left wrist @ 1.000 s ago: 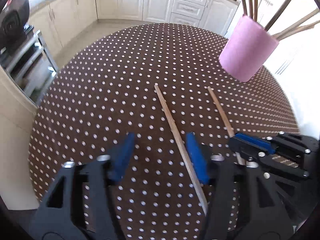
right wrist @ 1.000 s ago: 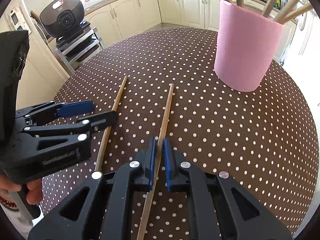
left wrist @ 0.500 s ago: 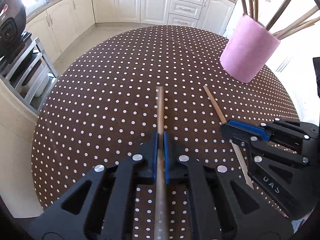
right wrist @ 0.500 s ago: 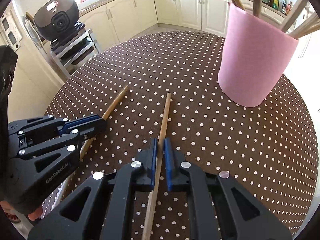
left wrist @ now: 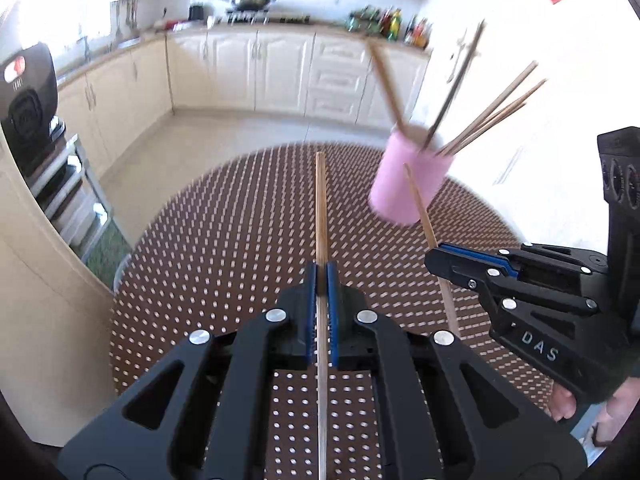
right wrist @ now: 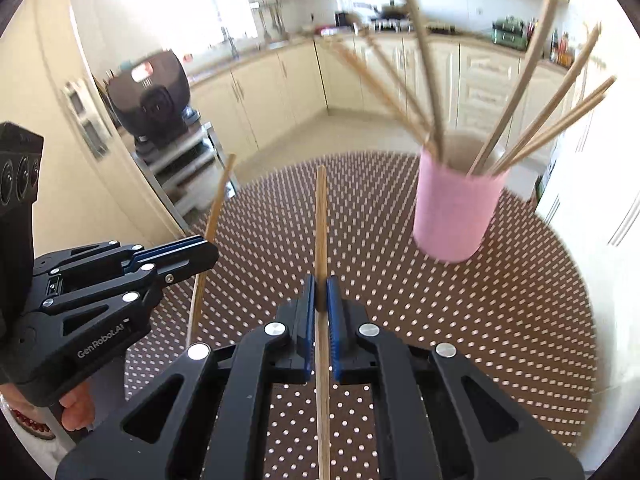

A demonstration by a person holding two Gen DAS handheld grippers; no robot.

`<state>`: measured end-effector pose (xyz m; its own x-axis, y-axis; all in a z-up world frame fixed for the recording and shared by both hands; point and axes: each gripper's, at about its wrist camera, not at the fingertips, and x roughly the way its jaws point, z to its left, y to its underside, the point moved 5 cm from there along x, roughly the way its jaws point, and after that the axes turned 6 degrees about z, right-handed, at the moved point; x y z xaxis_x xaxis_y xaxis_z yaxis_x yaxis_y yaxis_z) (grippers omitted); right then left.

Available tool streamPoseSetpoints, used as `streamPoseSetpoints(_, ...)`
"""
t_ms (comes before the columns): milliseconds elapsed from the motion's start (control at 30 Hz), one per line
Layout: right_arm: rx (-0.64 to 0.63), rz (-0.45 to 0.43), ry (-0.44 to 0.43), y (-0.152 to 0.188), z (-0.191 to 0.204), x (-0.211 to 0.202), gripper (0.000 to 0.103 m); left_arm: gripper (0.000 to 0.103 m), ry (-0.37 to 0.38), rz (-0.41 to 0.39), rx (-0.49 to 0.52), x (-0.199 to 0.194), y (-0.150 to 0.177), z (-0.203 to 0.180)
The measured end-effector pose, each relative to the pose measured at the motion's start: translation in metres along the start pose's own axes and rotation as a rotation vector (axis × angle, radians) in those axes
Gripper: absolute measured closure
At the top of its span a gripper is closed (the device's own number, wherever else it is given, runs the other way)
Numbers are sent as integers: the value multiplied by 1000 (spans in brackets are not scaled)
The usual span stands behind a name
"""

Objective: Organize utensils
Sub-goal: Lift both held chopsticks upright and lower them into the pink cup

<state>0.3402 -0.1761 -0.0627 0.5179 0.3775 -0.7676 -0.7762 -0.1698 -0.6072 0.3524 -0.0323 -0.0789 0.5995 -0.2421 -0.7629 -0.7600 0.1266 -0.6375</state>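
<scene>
My left gripper (left wrist: pixel 321 270) is shut on a wooden chopstick (left wrist: pixel 321 208) that points straight ahead, lifted off the table. My right gripper (right wrist: pixel 321 283) is shut on a second chopstick (right wrist: pixel 321 216), also held in the air. Each gripper shows in the other's view: the right gripper (left wrist: pixel 434 258) with its chopstick (left wrist: pixel 418 200) at the right, the left gripper (right wrist: pixel 210 250) with its chopstick (right wrist: pixel 218 200) at the left. A pink cup (right wrist: pixel 456 208) (left wrist: pixel 406 182) stands upright at the far right of the table and holds several chopsticks (right wrist: pixel 516 104) that fan out.
The round table wears a brown cloth with white dots (left wrist: pixel 224 240) (right wrist: pixel 460 308). Cream kitchen cabinets (left wrist: pixel 248 72) run along the back. A black appliance (right wrist: pixel 152 96) sits on a metal rack to the left. A hand (right wrist: pixel 76 406) holds each gripper.
The left gripper closed on the chopstick that lay between its open jaws. Both grippers then rose from the table, lifting their chopsticks, and tilted upward so the kitchen's far wall came into view.
</scene>
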Motion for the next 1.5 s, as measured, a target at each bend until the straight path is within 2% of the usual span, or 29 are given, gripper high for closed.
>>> streamPoseSetpoints(233, -22, -128, 1, 2, 1, -58, 98, 98, 23, -127, 72, -53, 3, -26)
streamPoseSetpoints(367, -35, -181, 27, 1, 3, -75, 99, 98, 28, -187, 99, -67, 2, -40)
streamPoseSetpoints(633, -15, -318, 71, -8, -21, -116, 99, 98, 63, -314, 122, -91, -16, -65)
streamPoseSetpoints(967, 15, -491, 169, -26, -53, -147, 99, 98, 113, -495, 89, -96, -65, -82)
streamPoseSetpoints(1133, 36, -600, 203, -35, -67, -160, 99, 98, 99, -575, 80, -96, -90, -97)
streamPoseSetpoints(1300, 42, -650, 205, -46, -82, -161, 99, 98, 66, -621, 64, -82, -116, -111)
streamPoseSetpoints(1500, 33, -691, 239, -58, -89, -156, 99, 98, 28, -675, 75, -67, -134, -121)
